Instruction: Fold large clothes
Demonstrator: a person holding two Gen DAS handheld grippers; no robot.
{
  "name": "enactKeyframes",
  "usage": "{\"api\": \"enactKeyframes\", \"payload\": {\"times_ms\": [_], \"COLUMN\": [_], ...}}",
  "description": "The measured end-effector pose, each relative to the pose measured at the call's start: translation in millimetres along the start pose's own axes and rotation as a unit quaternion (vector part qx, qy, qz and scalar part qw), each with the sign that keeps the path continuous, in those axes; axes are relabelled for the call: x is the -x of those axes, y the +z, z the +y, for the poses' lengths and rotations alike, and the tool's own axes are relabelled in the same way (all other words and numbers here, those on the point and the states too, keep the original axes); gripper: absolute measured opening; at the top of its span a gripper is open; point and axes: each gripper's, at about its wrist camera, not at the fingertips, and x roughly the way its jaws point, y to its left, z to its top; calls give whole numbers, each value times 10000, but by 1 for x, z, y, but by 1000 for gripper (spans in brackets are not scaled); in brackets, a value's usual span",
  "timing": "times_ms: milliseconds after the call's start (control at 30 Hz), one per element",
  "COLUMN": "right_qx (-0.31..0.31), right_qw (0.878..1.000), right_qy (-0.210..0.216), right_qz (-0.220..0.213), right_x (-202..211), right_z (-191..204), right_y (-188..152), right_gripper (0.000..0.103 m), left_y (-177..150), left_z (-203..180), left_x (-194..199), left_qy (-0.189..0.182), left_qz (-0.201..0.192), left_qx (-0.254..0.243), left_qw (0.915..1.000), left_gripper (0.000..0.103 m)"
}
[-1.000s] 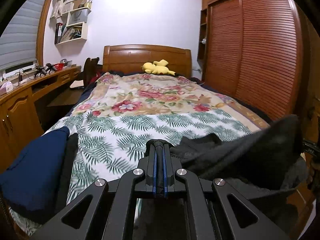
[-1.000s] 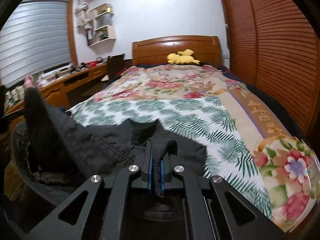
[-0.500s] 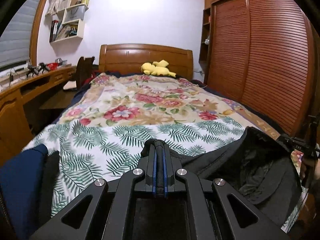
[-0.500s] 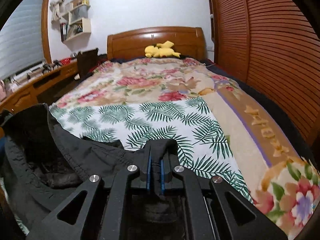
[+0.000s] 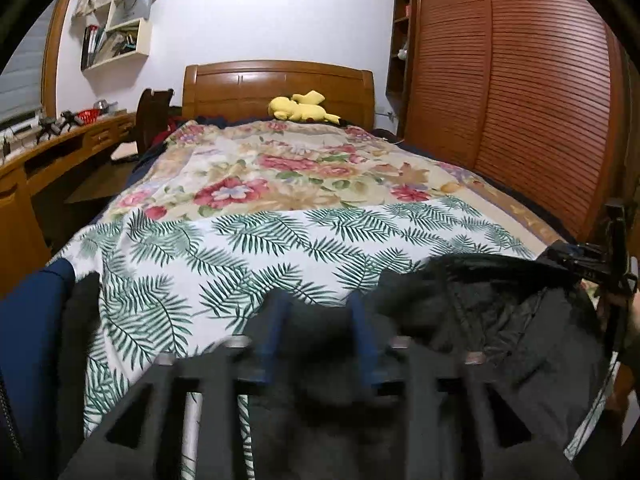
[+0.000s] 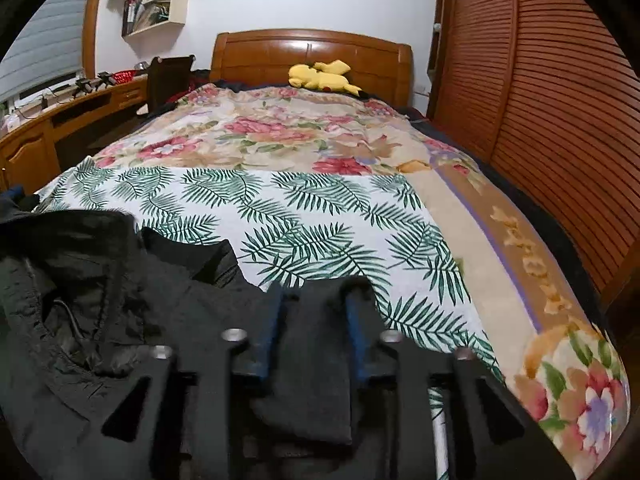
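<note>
- My left gripper (image 5: 316, 312), bottom centre of the left wrist view: jaws opening, blue pads apart. Dark cloth sits between them, pads not pressing on it.
- My right gripper (image 6: 316, 300), bottom centre of the right wrist view: jaws also opening. A fold of the black jacket (image 6: 120, 300) lies loose in the gap.
- The jacket is spread over the near end of the bed (image 5: 280, 184), on the palm-leaf sheet (image 6: 280, 216). It fills the lower right of the left view (image 5: 500, 320) and the lower left of the right view.
- Right gripper shows at the right edge of the left view (image 5: 600, 264), just above the jacket edge.
- Dark blue garment (image 5: 32, 340) at the lower left edge of the left view, beside the sheet.
- Yellow plush toy (image 6: 322, 76) upper centre, against the headboard (image 6: 312, 50), well apart from the jacket.
- Slatted wardrobe doors (image 5: 520, 100) along the right side.
</note>
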Motion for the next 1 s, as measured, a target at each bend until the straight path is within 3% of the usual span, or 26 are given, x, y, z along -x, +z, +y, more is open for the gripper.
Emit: {"api": "enactKeyframes", "payload": {"times_ms": [67, 167, 367, 567, 800, 867, 1000], "right_qx": [74, 147, 436, 332, 326, 354, 574], "right_qw": [9996, 9992, 9986, 9919, 9897, 9889, 9863], "right_qy": [-264, -349, 301, 1167, 993, 963, 969], "right_qz": [-31, -107, -64, 387, 973, 1070, 1204], "right_x": [4, 15, 20, -9, -56, -66, -81], "right_z": [4, 9, 56, 113, 140, 142, 145], "right_y": [4, 13, 22, 18, 14, 14, 15], "right_gripper": [44, 45, 45, 45, 45, 29, 14], "left_y": [1, -5, -14, -21, -22, -23, -25], "left_z": [2, 4, -2, -11, -11, -10, -10], "left_x": [3, 3, -1, -3, -1, -3, -6], "left_qy": [-44, -166, -298, -330, -450, -466, -523], "left_qz": [-9, 9, 139, 261, 263, 274, 309], "left_qx": [45, 62, -8, -214, -221, -220, -207], "left_qw": [10000, 9998, 9995, 9989, 9984, 9983, 9979], "left_gripper": [58, 63, 63, 64, 64, 64, 64]}}
